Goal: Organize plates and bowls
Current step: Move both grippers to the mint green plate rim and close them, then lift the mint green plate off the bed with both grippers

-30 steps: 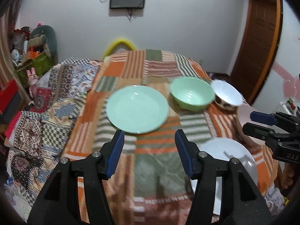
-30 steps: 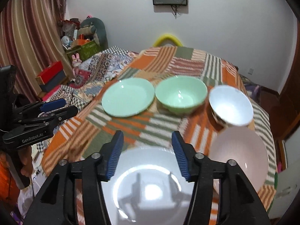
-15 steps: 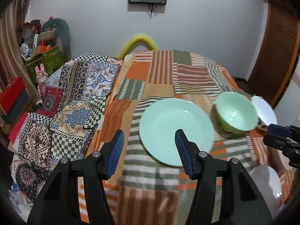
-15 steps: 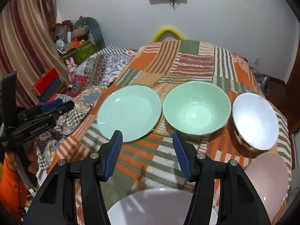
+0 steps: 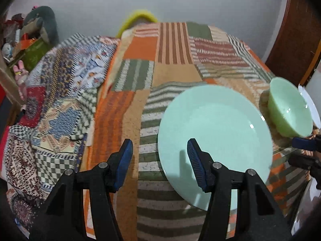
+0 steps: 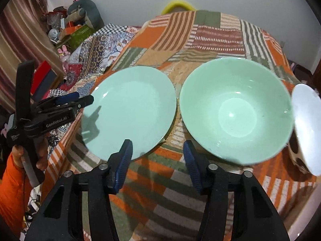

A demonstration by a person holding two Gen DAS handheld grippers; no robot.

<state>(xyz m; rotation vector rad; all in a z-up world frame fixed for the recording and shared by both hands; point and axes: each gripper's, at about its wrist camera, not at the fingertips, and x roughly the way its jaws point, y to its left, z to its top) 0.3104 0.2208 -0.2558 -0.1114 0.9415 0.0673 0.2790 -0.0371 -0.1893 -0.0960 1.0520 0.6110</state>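
- Both hand-held grippers have come closer to the dishes than a moment ago, so the big white plate near the front edge has slipped out of sight.
- A table with a patchwork cloth of orange, green and brown stripes [image 6: 210, 32] holds everything.
- Next to each other, not quite touching, sit a flat round mint-green plate [image 6: 130, 110] and a deep round mint-green bowl [image 6: 236, 108].
- A white bowl with dark spots outside [image 6: 305, 128] is just right of the green bowl.
- Left hand-held gripper [image 5: 159, 161] has its jaws apart, holding nothing, over the green plate's left edge.
- Right hand-held gripper [image 6: 157, 164] is also apart and holding nothing, near the gap between plate and bowl.
- Smooth rims could slip from the pads, and a bump could knock the dishes together.
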